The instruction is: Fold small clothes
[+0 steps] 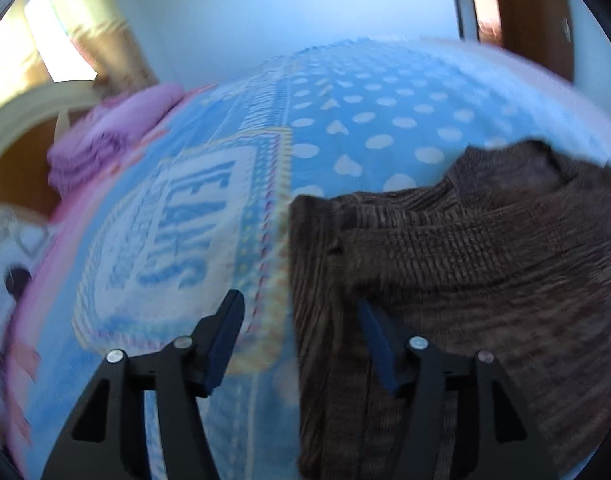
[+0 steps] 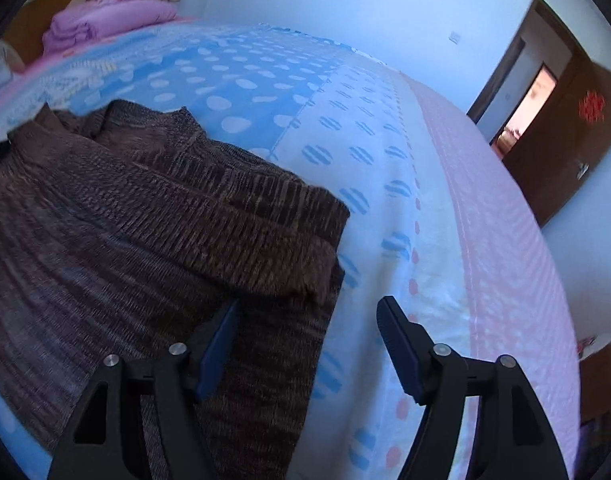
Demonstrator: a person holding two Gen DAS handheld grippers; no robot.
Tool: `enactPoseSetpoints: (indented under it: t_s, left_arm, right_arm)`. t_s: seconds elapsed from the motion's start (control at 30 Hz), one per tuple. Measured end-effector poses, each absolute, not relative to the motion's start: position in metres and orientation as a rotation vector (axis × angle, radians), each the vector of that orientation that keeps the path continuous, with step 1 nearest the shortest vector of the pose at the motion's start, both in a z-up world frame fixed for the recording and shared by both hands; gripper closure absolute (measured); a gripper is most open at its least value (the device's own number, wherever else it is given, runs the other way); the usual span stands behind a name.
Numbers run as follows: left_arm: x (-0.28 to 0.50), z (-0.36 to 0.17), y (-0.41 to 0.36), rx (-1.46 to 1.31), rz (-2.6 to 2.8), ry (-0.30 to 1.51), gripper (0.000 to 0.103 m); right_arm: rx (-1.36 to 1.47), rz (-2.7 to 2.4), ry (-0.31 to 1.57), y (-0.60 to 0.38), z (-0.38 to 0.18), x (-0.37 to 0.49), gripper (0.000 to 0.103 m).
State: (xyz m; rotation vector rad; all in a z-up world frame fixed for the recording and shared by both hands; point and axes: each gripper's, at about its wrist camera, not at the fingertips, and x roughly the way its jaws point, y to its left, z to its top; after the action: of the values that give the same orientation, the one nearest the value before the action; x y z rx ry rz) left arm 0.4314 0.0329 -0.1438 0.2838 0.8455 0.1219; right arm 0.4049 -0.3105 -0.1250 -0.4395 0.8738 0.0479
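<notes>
Both claws are released over the brown sweater (image 1: 465, 248) on the bed (image 2: 385, 160): left claw (image 1: 299, 312), right claw (image 2: 309, 312). The blanket's blue lettering (image 1: 177, 236) is blurred and unreadable.

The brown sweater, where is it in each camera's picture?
Left wrist view: the brown sweater fills the lower right, under the left gripper's right finger.
Right wrist view: the brown sweater fills the left and middle.
Shared landmark: the folded purple blanket, upper left in both.
</notes>
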Motion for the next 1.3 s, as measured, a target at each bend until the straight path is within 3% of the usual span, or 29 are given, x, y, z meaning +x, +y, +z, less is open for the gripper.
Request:
enactPoseSetpoints:
  t_s: [0.13, 0.2, 0.3, 0.43, 0.63, 0.73, 0.83, 0.97, 1.07, 1.3]
  left_arm:
    - [0.47, -0.145, 0.042, 0.366, 0.318, 0.826, 0.039]
    - [0.478, -0.141, 0.069, 0.273, 0.408, 0.854, 0.039]
    - [0.467, -0.14, 0.102, 0.199, 0.49, 0.871, 0.041]
    - [0.433, -0.14, 0.115, 0.194, 0.413, 0.838, 0.041]
    - [0.422, -0.126, 0.074, 0.184, 0.191, 0.771, 0.04]
    - [0.431, -0.126, 0.046, 0.252, 0.137, 0.771, 0.032]
    - [0.454, -0.132, 0.032, 0.235, 0.051, 0.841, 0.033]
    - [0.471, -0.146, 0.038, 0.135, 0.019, 0.933, 0.075]
    - [0.471, -0.15, 0.042, 0.08, -0.033, 0.933, 0.096]
    - [0.457, -0.138, 0.041, 0.03, -0.087, 0.855, 0.101]
  right_arm:
    - [-0.445, -0.078, 0.834, -0.313, -0.102, 0.454, 0.029]
    - [-0.359, -0.121, 0.789, -0.325, -0.08, 0.468, 0.029]
    - [-0.247, -0.135, 0.745, -0.343, -0.058, 0.465, 0.029]
    - [-0.23, -0.069, 0.753, -0.356, -0.069, 0.44, 0.029]
    - [-0.12, -0.01, 0.768, -0.372, -0.101, 0.409, 0.029]
    - [-0.077, -0.037, 0.723, -0.378, -0.102, 0.397, 0.029]
    - [-0.007, -0.051, 0.672, -0.391, -0.101, 0.389, 0.029]
    - [0.075, -0.091, 0.627, -0.413, -0.107, 0.381, 0.028]
    - [0.186, -0.103, 0.601, -0.434, -0.11, 0.375, 0.028]
    - [0.254, -0.13, 0.608, -0.449, -0.117, 0.374, 0.028]
